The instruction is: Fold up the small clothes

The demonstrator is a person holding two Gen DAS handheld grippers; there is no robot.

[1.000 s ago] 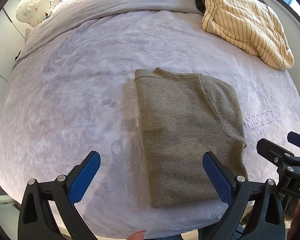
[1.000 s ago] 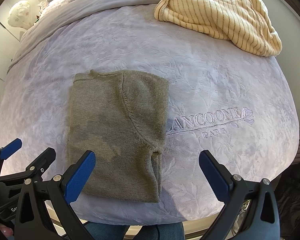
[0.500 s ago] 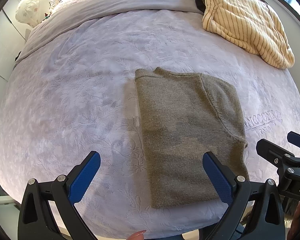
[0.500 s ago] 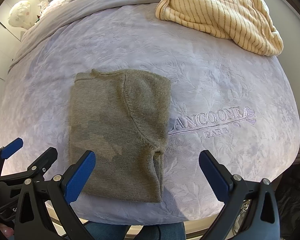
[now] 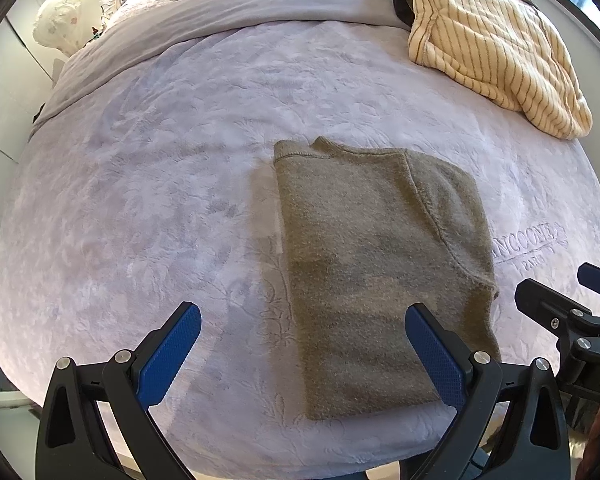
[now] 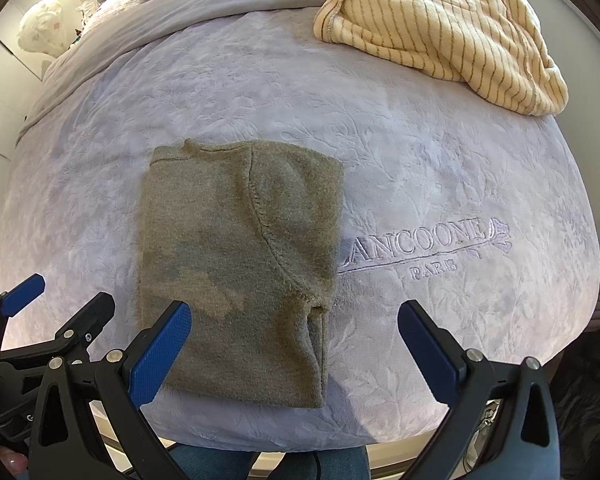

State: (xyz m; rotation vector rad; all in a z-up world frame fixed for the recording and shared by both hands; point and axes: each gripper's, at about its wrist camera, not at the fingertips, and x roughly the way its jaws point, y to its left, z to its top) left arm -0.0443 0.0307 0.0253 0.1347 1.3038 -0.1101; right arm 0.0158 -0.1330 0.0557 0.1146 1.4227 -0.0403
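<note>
A: Where is the olive sweater [image 5: 380, 264] lying?

B: It is lying folded into a rectangle on the lilac bedspread [image 5: 160, 184], near the bed's front edge, just left of the embroidered lettering [image 6: 420, 240].

A: What are the grippers doing?

B: The left gripper [image 5: 300, 352] is hovering with its blue pads spread wide, holding nothing. The right gripper [image 6: 296, 344] is likewise gaping wide above the sweater's near end, gripping nothing.

A: Anything else?

B: A striped cream blanket [image 6: 432, 28] is sitting bunched at the far right, well apart.
</note>
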